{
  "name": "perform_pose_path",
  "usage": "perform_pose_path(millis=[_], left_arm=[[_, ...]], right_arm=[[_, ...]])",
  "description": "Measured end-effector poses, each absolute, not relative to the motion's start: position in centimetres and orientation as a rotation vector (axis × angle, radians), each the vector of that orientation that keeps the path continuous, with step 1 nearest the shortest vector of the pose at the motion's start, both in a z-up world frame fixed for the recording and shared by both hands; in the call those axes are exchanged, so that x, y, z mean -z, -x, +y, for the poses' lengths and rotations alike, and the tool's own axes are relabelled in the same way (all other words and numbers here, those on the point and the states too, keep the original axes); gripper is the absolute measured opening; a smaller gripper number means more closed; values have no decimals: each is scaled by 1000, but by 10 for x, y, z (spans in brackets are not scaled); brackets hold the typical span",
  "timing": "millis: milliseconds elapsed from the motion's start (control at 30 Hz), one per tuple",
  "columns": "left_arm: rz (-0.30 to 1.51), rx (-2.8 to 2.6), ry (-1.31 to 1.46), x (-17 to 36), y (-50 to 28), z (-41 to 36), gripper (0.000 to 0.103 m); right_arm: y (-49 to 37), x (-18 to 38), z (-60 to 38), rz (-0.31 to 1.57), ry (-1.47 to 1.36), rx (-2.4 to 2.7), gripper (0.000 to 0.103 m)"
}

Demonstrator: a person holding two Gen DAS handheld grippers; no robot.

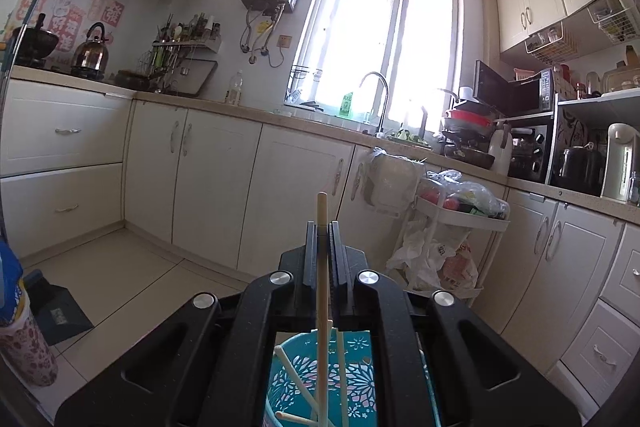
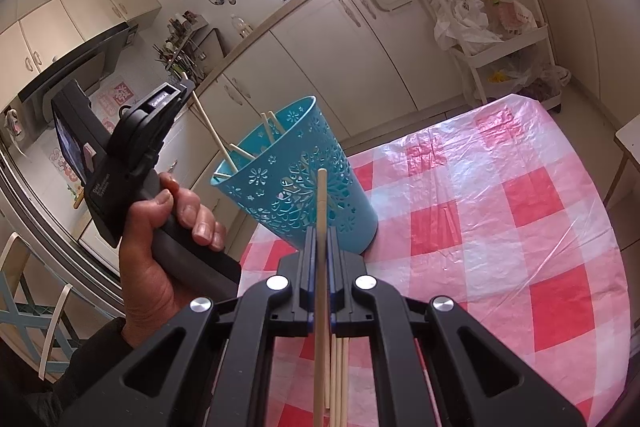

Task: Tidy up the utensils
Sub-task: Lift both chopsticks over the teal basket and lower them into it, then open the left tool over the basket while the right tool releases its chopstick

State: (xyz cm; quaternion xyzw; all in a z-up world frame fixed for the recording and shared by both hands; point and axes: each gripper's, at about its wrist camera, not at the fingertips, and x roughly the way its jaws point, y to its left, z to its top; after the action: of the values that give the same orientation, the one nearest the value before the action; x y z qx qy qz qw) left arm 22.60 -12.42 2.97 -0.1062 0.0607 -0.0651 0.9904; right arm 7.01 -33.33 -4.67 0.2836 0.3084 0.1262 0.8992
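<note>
Holding one chopstick (image 1: 322,267) clamped upright in my left tool (image 1: 322,227), I keep its lower end inside the blue holder (image 2: 296,179) so it can drop among the others. My right tool (image 2: 321,231) grips a second chopstick (image 2: 320,267) just beside the holder, above the loose chopsticks (image 2: 340,379) on the table (image 2: 500,227).

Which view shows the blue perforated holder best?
The right wrist view: the blue perforated plastic utensil holder appears whole, standing on the red-checked tablecloth with chopsticks inside. The left wrist view shows only part of its rim and interior, framed by the left hand-held gripper.
</note>
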Motion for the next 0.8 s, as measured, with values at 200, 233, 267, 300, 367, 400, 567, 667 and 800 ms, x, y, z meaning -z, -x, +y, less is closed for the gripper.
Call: perform_pose_path(millis=[200,233,267,300,367,400,567,667,800], left_arm=[[152,127,144,-25,-213,-130,8],[165,124,137,-24,-211,-130,14],[178,119,134,-23,-210,-129,20],[193,113,131,-22,-208,-127,34],[204,99,127,-22,-202,-124,45],[218,94,119,-22,-200,-122,50],[307,62,110,-26,-186,-113,65],[348,50,113,-28,-177,-106,68],[379,30,93,-30,-167,-98,70]], right_arm=[[-68,43,-335,621,-589,-260,6],[-67,41,-335,614,-586,-259,6],[-66,39,-335,607,-582,-258,6],[-66,38,-335,601,-579,-258,6],[-64,34,-334,589,-579,-261,6],[-64,33,-334,583,-580,-262,6],[-59,22,-333,540,-576,-263,6],[-56,12,-331,505,-568,-271,6],[-54,5,-325,480,-560,-274,6]])
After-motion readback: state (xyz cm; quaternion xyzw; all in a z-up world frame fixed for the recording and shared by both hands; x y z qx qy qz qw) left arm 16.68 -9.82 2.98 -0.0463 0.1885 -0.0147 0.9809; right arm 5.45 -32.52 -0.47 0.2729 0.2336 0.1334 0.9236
